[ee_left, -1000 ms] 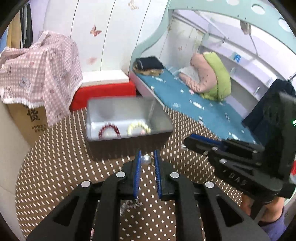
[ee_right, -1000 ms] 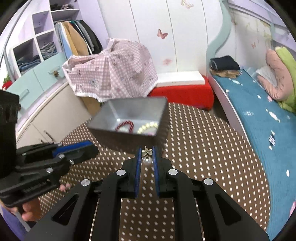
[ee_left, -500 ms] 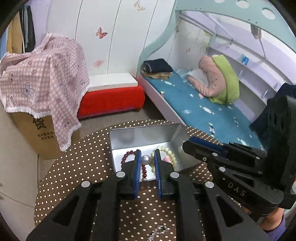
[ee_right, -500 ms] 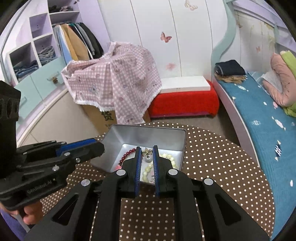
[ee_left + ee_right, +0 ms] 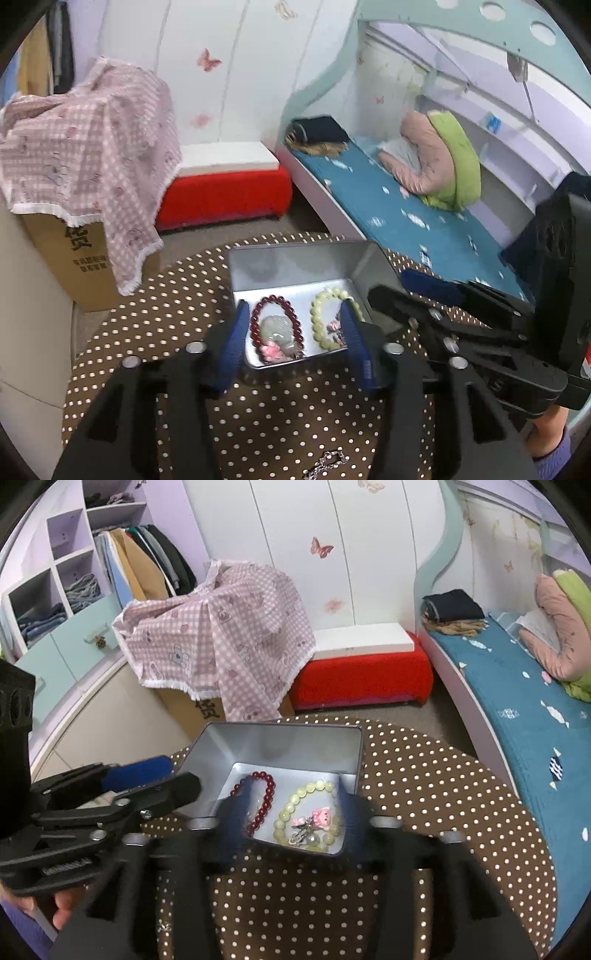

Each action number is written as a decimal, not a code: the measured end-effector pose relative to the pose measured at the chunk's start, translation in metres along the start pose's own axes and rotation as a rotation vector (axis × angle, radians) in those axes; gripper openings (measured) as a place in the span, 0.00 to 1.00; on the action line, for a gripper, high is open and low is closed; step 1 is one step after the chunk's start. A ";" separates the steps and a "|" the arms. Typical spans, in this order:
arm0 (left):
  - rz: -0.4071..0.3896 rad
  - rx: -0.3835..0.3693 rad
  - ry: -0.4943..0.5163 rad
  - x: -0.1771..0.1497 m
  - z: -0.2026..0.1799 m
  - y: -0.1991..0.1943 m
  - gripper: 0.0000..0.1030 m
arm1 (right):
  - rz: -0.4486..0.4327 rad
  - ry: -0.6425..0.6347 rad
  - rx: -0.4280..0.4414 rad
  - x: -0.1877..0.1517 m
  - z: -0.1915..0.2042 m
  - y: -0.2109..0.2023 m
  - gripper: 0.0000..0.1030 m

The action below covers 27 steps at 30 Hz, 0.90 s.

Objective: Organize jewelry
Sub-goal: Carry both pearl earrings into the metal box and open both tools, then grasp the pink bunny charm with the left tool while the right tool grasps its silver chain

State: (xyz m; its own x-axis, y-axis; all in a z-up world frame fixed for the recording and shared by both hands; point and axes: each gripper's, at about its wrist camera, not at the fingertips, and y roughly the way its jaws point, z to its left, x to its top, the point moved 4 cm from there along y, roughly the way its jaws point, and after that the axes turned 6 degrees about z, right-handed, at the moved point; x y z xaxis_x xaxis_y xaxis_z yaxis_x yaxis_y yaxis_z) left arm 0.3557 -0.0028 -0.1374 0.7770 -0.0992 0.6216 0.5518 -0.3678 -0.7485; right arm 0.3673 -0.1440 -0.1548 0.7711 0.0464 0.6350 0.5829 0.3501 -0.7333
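A silver metal tin stands on the round brown polka-dot table. Inside lie a dark red bead bracelet, a pale yellow-green bead bracelet, pink charms and a small pearl earring. My left gripper is open and empty, its jaws spread over the tin's near edge. My right gripper is open and empty just above the tin's near rim. Each gripper shows in the other's view.
A small silver chain piece lies on the table near me. A cardboard box under a pink checked cloth stands behind the table, a red bench beyond, and a blue bed at the right.
Both grippers, each shut on a pearl earring before, have opened over the tin. The earrings now lie inside among the bracelets. Both grippers have come closer to the tin.
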 end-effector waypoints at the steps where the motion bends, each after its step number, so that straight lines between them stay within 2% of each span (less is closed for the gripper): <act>1: -0.007 -0.004 -0.001 0.000 0.000 -0.005 0.48 | -0.017 -0.008 -0.002 -0.001 0.001 -0.006 0.53; 6: -0.057 0.001 -0.007 -0.009 0.006 -0.036 0.55 | -0.034 -0.015 0.011 -0.005 0.004 -0.026 0.53; 12: -0.103 0.014 -0.016 -0.033 0.014 -0.075 0.57 | -0.045 -0.024 0.025 -0.022 0.010 -0.052 0.53; 17: -0.079 0.063 0.017 -0.076 0.021 -0.088 0.57 | 0.004 -0.044 0.035 -0.052 0.021 -0.057 0.53; 22: -0.023 0.051 0.012 -0.123 0.031 -0.082 0.57 | 0.088 -0.049 0.041 -0.093 0.031 -0.042 0.53; 27: 0.039 0.047 0.032 -0.161 0.037 -0.071 0.57 | 0.130 -0.047 0.039 -0.120 0.038 -0.034 0.53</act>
State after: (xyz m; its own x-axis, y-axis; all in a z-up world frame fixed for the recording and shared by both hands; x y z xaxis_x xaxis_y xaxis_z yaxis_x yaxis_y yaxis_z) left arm 0.2025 0.0730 -0.1927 0.7883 -0.1426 0.5985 0.5358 -0.3189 -0.7818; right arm 0.2447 -0.1258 -0.1969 0.8263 0.1369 0.5464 0.4675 0.3745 -0.8008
